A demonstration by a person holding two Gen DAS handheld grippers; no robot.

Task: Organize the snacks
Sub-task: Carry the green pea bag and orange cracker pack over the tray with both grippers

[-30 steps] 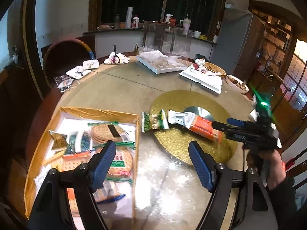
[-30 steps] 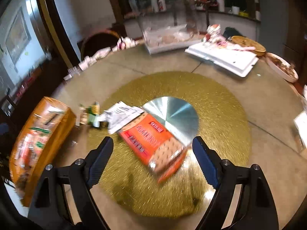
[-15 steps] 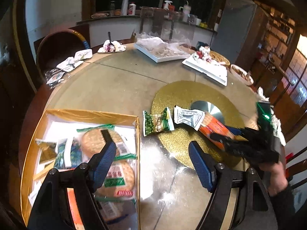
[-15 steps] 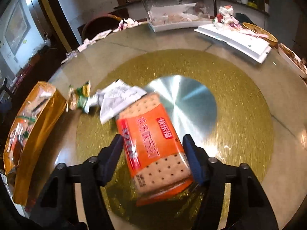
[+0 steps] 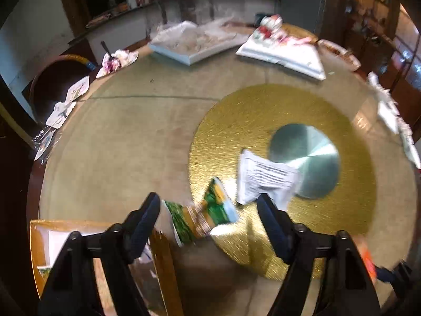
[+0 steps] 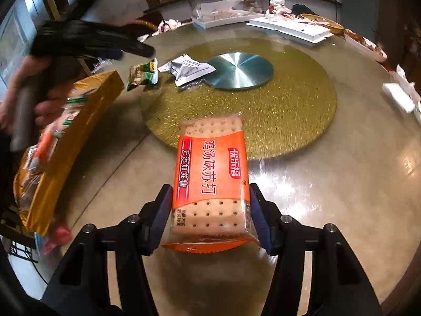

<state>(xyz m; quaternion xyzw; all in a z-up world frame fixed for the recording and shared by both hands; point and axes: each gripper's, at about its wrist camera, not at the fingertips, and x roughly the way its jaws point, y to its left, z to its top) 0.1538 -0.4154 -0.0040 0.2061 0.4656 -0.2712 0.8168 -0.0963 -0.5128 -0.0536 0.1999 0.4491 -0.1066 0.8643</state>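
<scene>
Having closed on the orange soda-cracker pack [image 6: 210, 181] and lifted it off the gold mat [image 6: 289, 110], right gripper [image 6: 209, 216] can carry it left to the yellow cardboard snack box [image 6: 65, 142], while left gripper [image 5: 208, 218], wide open, nears the green snack pouch [image 5: 202, 218] w/o touching.

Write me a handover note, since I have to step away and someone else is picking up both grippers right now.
Right gripper: shut on the orange cracker pack, held above the glass table.
Left gripper: open, holding nothing, fingers either side of the green snack packet.
Gold box: at the table's left edge, already holding several snacks.
Still out: the green packet, beside the box at the edge of the gold turntable, and the white packet on it.
Left to do: box the cracker pack, then those two.
</scene>
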